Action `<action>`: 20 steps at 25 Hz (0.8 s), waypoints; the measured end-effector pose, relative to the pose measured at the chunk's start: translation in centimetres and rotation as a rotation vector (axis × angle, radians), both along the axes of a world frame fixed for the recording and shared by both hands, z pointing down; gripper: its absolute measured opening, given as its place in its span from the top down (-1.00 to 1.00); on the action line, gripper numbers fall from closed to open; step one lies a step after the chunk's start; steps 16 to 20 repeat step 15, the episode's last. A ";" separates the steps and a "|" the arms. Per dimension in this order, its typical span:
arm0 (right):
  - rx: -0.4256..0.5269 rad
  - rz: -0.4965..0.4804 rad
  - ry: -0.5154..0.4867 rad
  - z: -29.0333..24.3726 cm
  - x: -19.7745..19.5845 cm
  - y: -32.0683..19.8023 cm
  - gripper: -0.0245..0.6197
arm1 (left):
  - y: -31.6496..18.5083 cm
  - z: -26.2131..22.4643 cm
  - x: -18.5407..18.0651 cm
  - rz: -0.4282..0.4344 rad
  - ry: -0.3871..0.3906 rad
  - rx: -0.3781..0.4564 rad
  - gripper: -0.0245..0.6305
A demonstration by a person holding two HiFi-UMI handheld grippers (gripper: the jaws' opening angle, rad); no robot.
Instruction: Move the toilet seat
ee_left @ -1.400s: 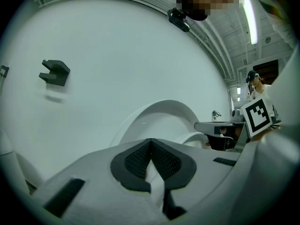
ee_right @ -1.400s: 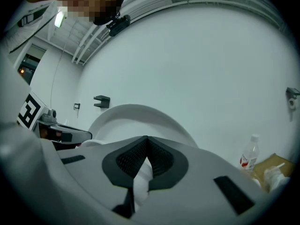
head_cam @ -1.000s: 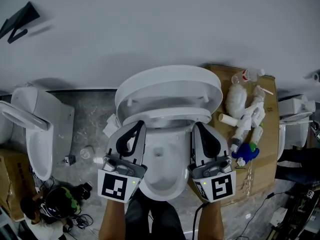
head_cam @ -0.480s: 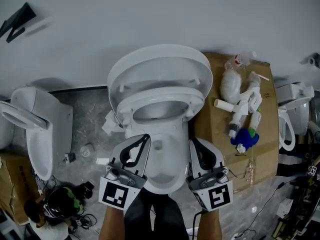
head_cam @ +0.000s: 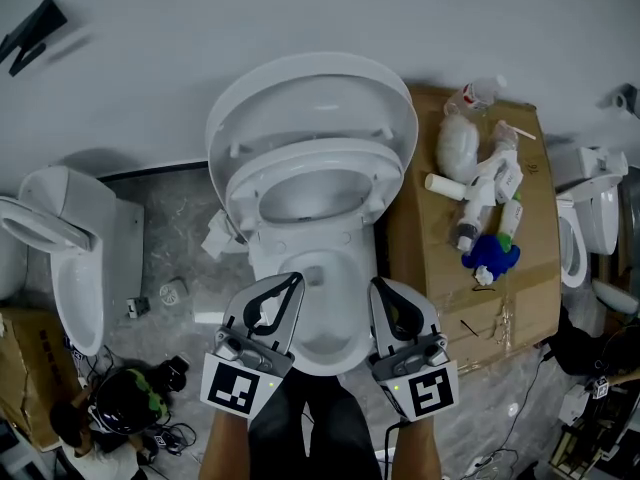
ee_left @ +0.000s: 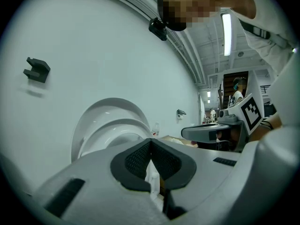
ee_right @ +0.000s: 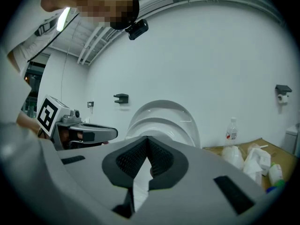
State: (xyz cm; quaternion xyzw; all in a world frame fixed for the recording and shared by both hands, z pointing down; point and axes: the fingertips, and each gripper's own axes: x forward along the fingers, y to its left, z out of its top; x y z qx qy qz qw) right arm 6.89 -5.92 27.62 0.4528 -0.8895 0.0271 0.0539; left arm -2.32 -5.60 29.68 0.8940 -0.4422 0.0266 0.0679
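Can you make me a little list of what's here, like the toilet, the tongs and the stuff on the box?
seat: raised, just in front of the lid
lid: up, against the wall
bowl: uncovered
left tongs: shut, empty, over the bowl's front left
right tongs: shut, empty, over the bowl's front right
box: cardboard, right of the toilet
bottles: lying on the box

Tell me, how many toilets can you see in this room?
3: the middle toilet, the left toilet, the right toilet. Others may be hidden.
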 end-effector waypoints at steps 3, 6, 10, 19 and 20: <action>-0.005 -0.004 0.006 0.0 -0.1 0.5 0.89 | 0.4 0.1 0.0 0.001 0.007 -0.001 0.89; -0.005 -0.009 0.011 -0.1 -0.2 0.8 0.89 | 0.7 0.0 0.1 0.004 0.004 0.000 0.90; 0.006 -0.013 0.018 -0.4 -0.4 0.9 0.89 | 0.9 0.0 -0.1 0.001 0.008 0.002 0.90; 0.015 -0.020 0.018 -0.6 -0.8 1.1 0.89 | 1.2 0.1 -0.3 0.006 0.003 0.000 0.90; 0.015 -0.020 0.018 -0.6 -0.8 1.1 0.89 | 1.2 0.1 -0.3 0.006 0.003 0.000 0.90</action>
